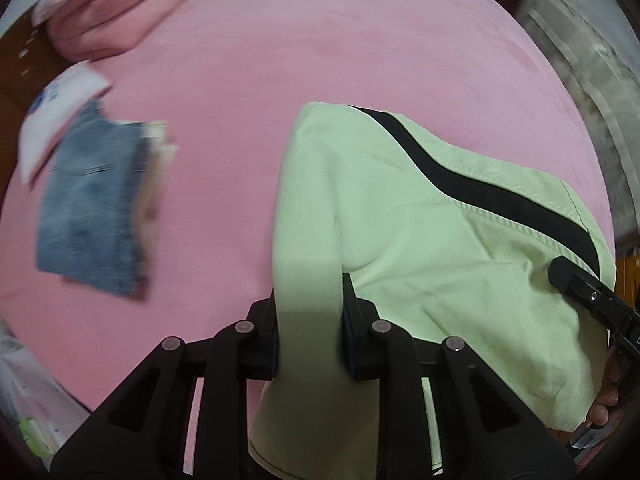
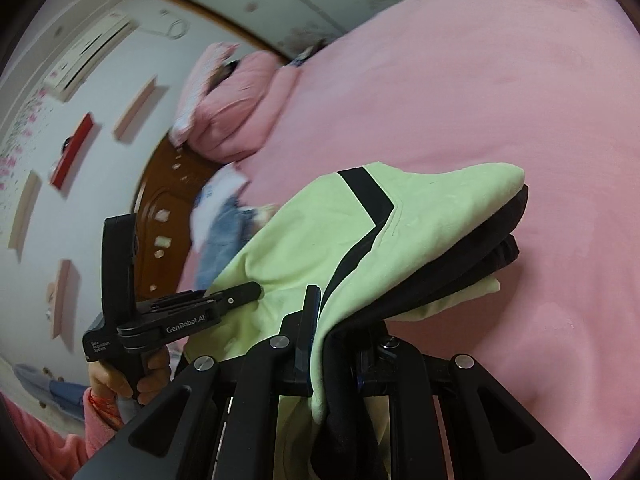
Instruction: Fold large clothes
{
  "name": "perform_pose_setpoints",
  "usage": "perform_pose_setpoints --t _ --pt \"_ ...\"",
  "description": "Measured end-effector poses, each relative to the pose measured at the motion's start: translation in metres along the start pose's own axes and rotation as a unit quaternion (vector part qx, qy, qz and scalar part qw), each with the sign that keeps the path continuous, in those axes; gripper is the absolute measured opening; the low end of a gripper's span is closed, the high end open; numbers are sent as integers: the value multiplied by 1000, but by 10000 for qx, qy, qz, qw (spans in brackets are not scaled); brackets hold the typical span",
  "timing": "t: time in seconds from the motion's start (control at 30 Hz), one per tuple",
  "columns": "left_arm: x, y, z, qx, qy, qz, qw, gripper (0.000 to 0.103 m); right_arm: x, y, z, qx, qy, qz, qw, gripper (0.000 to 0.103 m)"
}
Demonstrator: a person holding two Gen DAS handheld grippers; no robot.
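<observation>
Both grippers are clamped on the pale green garment [image 1: 420, 208], which drapes over the pink bed [image 1: 320, 48] toward 3 o'clock: the left gripper [image 1: 308, 320] pinches a fold, the right gripper [image 2: 332, 340] bunched cloth; folded jeans [image 1: 92, 200] lie at 9 o'clock

A: Where was there room to pass?
B: Bare pink bed [image 1: 340, 60] filled the frame's centre and top.

A: And the obstacles?
B: Folded jeans [image 1: 90, 204] and a white garment [image 1: 56, 116] at left, a pink quilt [image 1: 116, 12] upper left, the green garment [image 1: 420, 240] lower right.
</observation>
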State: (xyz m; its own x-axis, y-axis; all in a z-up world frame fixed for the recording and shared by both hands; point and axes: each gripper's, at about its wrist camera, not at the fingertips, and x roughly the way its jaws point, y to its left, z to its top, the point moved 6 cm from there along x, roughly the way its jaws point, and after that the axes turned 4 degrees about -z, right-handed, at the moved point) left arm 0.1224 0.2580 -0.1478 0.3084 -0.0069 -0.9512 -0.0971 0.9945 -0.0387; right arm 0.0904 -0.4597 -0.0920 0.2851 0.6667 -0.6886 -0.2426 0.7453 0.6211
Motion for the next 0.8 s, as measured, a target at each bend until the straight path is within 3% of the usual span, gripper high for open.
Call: perform_pose_setpoints --t 0.2,0.47,0.57,0.63,0.7,0.77,0.8 --pt "-51 173 29 -176 -420 382 9982 20 94 136 8 -814 62 465 9956 12" --pt "-96 365 72 -532 -1017 1059 9877 19 226 312 17 -1480 18 791 9858 12" --pt "-106 416 89 -426 -1303 1367 9811 19 289 388 16 -1772 -70 861 9804 12" --pt "-94 455 95 -430 -1504 1446 9770 19 332 427 18 -1796 -151 972 9788 12" --pt "-53 502 97 -524 -1595 1337 9767 19 390 448 15 -1524 -208 1081 9822 13" --pt "1 527 92 -625 -1379 1226 9808 19 453 438 2 -1204 -164 892 9886 13" --pt "33 548 86 -647 -1131 1342 9823 28 488 431 -2 -1091 7 712 9915 13"
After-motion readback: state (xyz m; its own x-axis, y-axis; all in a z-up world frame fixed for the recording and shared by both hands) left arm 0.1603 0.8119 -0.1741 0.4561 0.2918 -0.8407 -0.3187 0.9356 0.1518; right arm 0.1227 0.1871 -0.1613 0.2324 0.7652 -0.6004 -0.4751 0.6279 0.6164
